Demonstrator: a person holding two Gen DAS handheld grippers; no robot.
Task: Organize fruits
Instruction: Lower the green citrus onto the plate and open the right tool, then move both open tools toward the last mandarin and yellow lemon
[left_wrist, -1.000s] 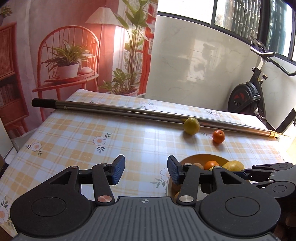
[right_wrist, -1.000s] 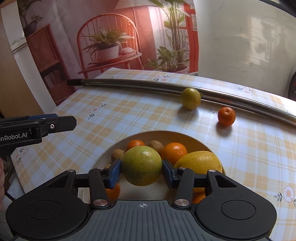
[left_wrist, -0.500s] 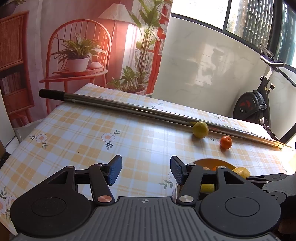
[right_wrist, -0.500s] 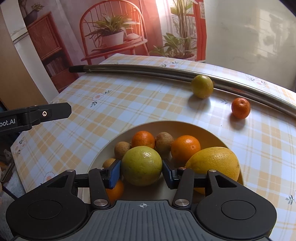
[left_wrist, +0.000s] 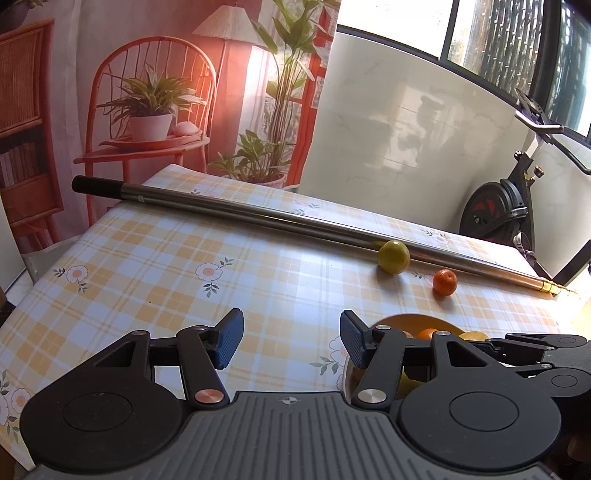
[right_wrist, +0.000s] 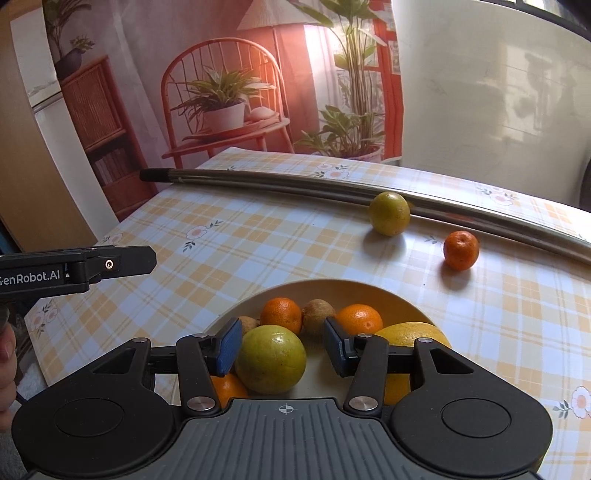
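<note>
A cream bowl (right_wrist: 402, 302) near the table's front edge holds several fruits: oranges, kiwis and a large yellow citrus (right_wrist: 410, 334). My right gripper (right_wrist: 282, 349) stands open over the bowl. A green-yellow citrus (right_wrist: 271, 360) rests in the bowl between its fingers, against the left pad and clear of the right one. On the cloth beyond lie another green-yellow citrus (right_wrist: 389, 213) and a small orange (right_wrist: 461, 250). My left gripper (left_wrist: 291, 339) is open and empty, left of the bowl (left_wrist: 410, 320). That loose citrus (left_wrist: 393, 256) and small orange (left_wrist: 444, 282) show there too.
A long metal pole (left_wrist: 258, 218) lies across the far side of the checked tablecloth (left_wrist: 184, 266), touching the loose citrus. An exercise bike (left_wrist: 506, 210) stands past the table's right end. The left gripper's side (right_wrist: 77, 267) reaches in at the right wrist view's left edge.
My right gripper has opened and let the green-yellow citrus down into the bowl. The left gripper has risen and drawn back a little, staying open.
</note>
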